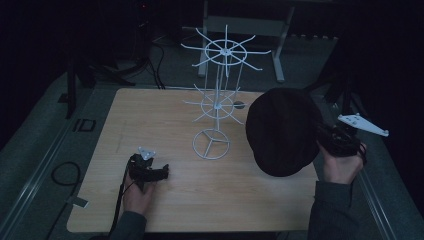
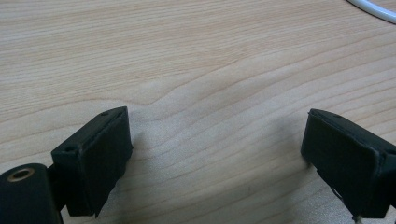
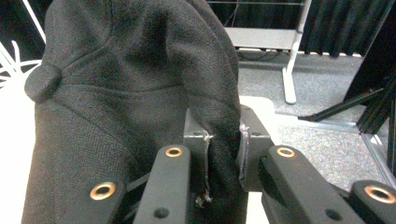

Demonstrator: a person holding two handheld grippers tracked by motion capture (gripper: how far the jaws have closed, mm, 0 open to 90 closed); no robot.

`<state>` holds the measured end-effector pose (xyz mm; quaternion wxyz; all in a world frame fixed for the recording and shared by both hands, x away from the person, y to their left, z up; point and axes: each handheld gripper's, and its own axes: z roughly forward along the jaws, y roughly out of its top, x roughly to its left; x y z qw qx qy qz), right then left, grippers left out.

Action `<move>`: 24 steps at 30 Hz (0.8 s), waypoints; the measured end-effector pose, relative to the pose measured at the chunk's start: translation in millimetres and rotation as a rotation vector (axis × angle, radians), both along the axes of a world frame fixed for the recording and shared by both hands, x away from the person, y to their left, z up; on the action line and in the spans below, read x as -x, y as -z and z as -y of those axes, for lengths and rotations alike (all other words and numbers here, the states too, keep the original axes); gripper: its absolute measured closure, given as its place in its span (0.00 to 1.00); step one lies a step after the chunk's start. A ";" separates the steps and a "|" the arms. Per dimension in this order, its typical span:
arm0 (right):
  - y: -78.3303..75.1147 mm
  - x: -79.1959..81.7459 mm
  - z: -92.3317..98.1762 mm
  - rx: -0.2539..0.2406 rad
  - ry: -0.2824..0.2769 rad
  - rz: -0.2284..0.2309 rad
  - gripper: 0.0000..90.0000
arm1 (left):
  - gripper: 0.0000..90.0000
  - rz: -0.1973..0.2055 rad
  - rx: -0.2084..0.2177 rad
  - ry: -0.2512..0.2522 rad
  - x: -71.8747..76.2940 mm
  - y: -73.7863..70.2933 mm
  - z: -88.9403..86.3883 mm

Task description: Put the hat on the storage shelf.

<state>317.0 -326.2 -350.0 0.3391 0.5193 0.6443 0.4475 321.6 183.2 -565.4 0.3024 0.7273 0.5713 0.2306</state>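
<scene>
A black cap [image 1: 282,131] hangs above the table's right side, and my right gripper [image 1: 320,140] is shut on its edge. In the right gripper view the cap [image 3: 121,93] shows its top button, and its fabric is pinched between the two jaws of the right gripper [image 3: 224,149]. A white wire rack [image 1: 219,95] with hooked arms on two tiers stands at the middle of the table, just left of the cap. My left gripper [image 1: 162,172] rests low over the wood near the front left, open, nothing between its fingers [image 2: 95,158].
The wooden table [image 1: 150,115] has bare wood around the left gripper. The rack's ring base [image 1: 211,144] sits on the wood, and its edge [image 2: 373,8] shows in the left gripper view. A white metal frame [image 1: 280,45] stands on the floor behind the table.
</scene>
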 end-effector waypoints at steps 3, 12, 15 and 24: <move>-3.8 0.4 -0.2 -0.004 -0.014 0.003 0.86 | 0.10 0.000 0.000 0.000 0.0 0.0 0.0; -12.5 2.1 3.6 -0.005 -0.039 0.022 0.86 | 0.10 0.000 0.000 0.000 0.0 0.0 0.0; -15.6 3.6 5.0 -0.008 -0.047 0.030 0.86 | 0.10 0.000 0.000 0.000 0.0 0.0 0.0; -24.2 7.7 7.2 -0.019 -0.068 0.053 0.86 | 0.10 0.000 0.000 0.000 0.0 0.0 0.0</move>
